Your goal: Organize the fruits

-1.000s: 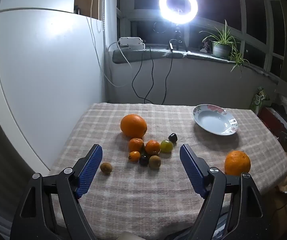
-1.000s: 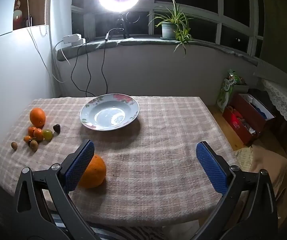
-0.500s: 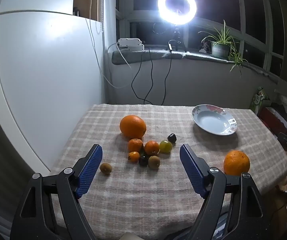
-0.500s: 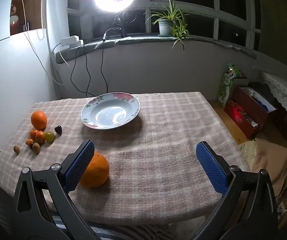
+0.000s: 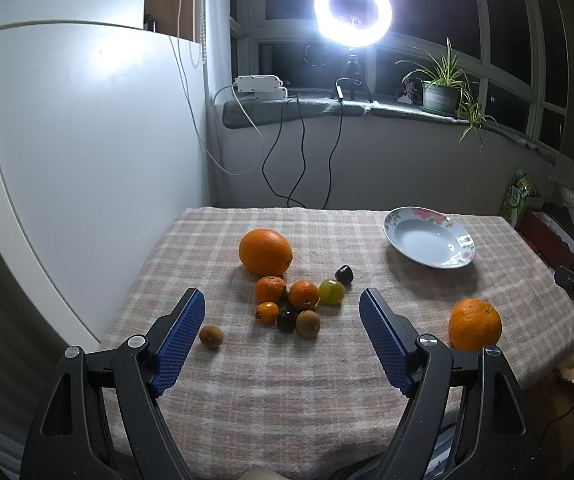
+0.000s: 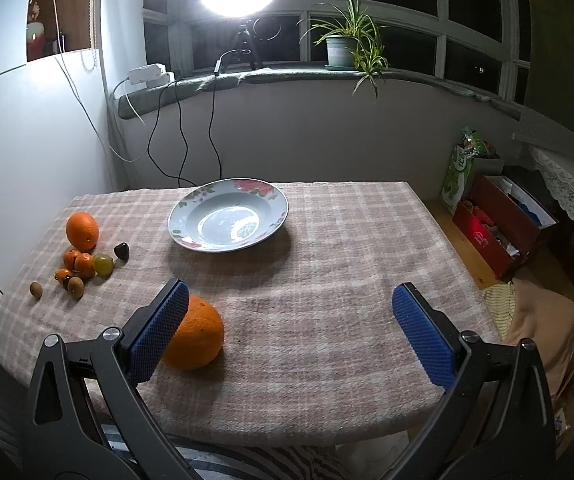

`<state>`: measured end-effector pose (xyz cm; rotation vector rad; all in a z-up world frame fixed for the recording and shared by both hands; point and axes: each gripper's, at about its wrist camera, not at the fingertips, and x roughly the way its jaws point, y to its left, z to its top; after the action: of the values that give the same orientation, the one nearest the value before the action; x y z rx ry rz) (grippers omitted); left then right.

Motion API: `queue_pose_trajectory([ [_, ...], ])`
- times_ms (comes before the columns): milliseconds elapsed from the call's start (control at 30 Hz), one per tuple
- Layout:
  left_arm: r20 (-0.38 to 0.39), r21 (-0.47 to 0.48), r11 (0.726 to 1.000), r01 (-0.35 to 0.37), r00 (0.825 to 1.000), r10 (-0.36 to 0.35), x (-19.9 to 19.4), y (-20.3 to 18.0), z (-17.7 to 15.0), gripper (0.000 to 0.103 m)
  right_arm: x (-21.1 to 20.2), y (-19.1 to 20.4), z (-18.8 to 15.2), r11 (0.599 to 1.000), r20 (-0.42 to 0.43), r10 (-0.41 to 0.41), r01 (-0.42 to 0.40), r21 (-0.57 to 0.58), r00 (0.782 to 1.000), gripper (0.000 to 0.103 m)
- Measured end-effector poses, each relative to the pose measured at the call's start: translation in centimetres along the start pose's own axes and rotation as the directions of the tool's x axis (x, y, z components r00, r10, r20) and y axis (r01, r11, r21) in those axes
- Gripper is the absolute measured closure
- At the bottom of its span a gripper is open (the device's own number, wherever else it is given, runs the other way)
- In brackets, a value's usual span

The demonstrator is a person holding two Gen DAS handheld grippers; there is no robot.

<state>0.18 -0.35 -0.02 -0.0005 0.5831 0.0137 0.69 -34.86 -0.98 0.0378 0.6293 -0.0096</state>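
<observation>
- Night-dark windows and a glaring ring light (image 5: 353,10) stand behind a counter (image 5: 287,380) spread with a pink-and-cream checked cloth.
- Left tongs (image 5: 283,318) are spread wide, holding nothing, hovering over the near part of the counter with their blue textured pads (image 5: 179,340) on either side of the fruit cluster as seen from the left wrist camera.
- Right tongs (image 6: 289,320) are also spread wide and hold nothing; the left pad (image 6: 159,336) overlaps the near orange (image 6: 197,334) in view, but whether it touches the fruit I cannot tell.
- Near orange, round and bright with a dimpled skin, sits alone close to the counter's front edge, well apart from the cluster.
- Small brown fruit (image 5: 211,336) lies by itself, just beside the left pad of the left tongs.
- Cluster between those pads: two small mandarins (image 5: 271,289) side by side, a tiny orange fruit (image 5: 267,312), a dark round fruit (image 5: 286,320), a second brown fruit (image 5: 307,323) and a green grape (image 5: 331,291), all touching or nearly so.
- Dark plum-like fruit (image 5: 344,274) sits just beyond the grape.
- Large orange (image 5: 265,252), slightly oval, stands at the far end of the cluster.
- White plate (image 6: 229,220) with a pink floral rim rests farther back, with nothing in it.
- Potted spider plant (image 6: 345,46) stands on the windowsill.
</observation>
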Motion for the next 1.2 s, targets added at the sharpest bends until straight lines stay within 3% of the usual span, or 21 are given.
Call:
queue_pose_trajectory([
  [1200,0.0,-0.001,1.0,0.005,1.0,-0.005,-0.02,-0.37,-0.17,0.023,-0.04,0.52,-0.16,0.999,-0.017,0.043,-0.043,-0.016,0.999,0.0],
])
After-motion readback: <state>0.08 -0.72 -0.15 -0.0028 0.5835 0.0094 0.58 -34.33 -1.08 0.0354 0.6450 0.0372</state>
